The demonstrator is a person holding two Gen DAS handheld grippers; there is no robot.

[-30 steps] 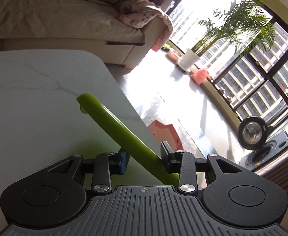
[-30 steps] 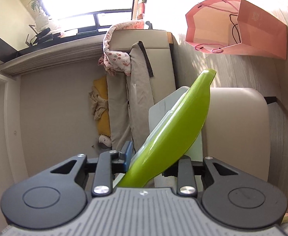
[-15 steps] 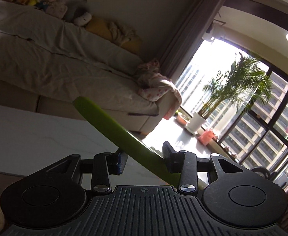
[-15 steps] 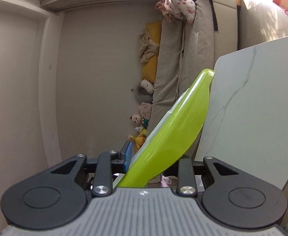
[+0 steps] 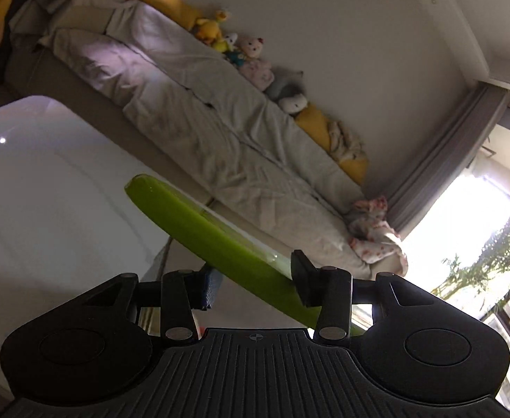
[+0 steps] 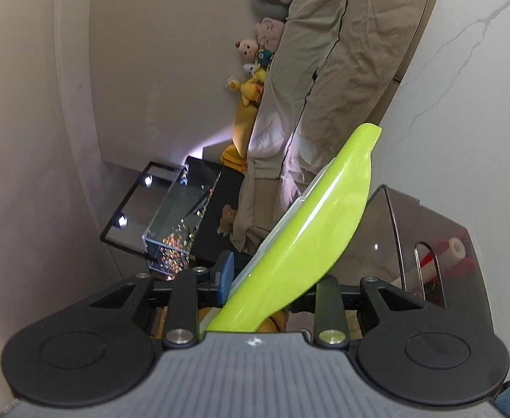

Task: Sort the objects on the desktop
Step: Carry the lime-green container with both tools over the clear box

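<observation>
A flat lime-green case with a clear lid (image 5: 199,230) is held by both grippers. My left gripper (image 5: 255,284) is shut on one end of it, and it juts up and to the left over the white marble table (image 5: 38,188). My right gripper (image 6: 272,285) is shut on the other end; in the right wrist view the green case (image 6: 317,230) rises up and to the right. The case is off the table, tilted.
A long sofa with a beige cover (image 5: 213,132) and several plush toys (image 5: 251,55) runs behind the table. A dark translucent organiser (image 6: 425,240) with red and white items stands on the white table (image 6: 471,111) at right. A glass tank (image 6: 181,219) sits on a black stand.
Both grippers have swung with the green case away from the bright window toward the sofa and wall. The dark organiser and glass tank have come into the right wrist view. The grip on the case is unchanged.
</observation>
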